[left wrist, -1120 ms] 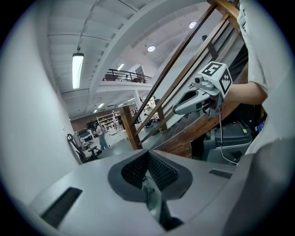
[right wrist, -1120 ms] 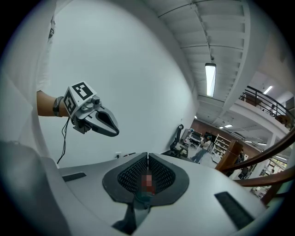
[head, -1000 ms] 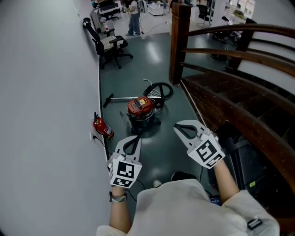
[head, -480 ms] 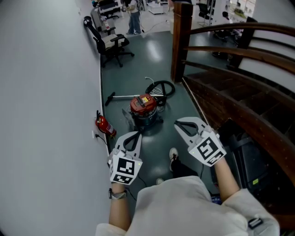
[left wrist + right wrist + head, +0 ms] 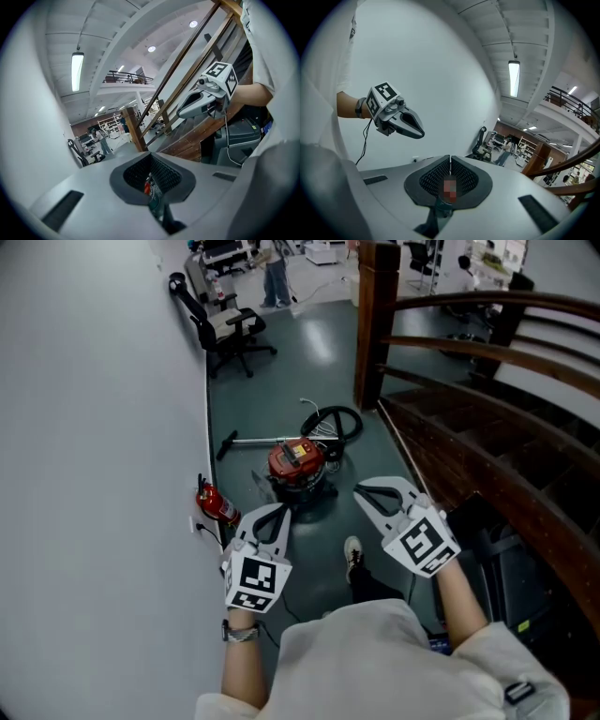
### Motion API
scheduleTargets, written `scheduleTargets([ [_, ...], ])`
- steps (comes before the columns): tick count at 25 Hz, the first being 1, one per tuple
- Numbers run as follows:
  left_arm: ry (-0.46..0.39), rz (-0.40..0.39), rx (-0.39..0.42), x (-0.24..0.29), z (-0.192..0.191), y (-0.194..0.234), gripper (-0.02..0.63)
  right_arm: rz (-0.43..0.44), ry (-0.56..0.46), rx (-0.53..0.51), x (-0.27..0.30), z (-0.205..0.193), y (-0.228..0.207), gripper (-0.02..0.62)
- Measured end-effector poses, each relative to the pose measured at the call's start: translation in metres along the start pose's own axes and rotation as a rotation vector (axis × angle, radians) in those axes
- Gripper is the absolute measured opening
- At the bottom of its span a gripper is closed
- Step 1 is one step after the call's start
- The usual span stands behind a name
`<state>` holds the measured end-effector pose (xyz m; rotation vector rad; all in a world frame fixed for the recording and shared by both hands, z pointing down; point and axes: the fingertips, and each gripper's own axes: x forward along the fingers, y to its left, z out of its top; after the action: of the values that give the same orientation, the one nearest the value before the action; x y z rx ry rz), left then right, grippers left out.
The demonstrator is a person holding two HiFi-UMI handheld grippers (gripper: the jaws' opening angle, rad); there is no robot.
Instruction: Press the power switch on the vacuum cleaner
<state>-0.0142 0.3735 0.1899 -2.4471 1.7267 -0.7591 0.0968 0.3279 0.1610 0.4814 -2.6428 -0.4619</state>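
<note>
On the floor [image 5: 281,381], one vacuum cleaner [image 5: 298,463]; left tongs [image 5: 279,510], right tongs [image 5: 360,495], both closed.

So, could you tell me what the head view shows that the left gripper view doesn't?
Only the head view shows the red fire extinguisher by the wall and the person's shoe. Only the left gripper view shows the ceiling light and upper balcony. Both show the right gripper, the wooden stair railing and, barely in the latter, the vacuum cleaner.
</note>
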Motion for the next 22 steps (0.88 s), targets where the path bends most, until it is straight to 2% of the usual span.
scheduleTargets([
  [10,0.008,0.000,-0.014,0.072,0.014,0.044,0.000,0.020,-0.002,0.006,0.051,-0.015,-0.073,0.031],
  [22,0.034,0.001,-0.042,0.123,0.020,0.079,0.002,0.045,0.016,0.025,0.089,-0.029,-0.123,0.031],
])
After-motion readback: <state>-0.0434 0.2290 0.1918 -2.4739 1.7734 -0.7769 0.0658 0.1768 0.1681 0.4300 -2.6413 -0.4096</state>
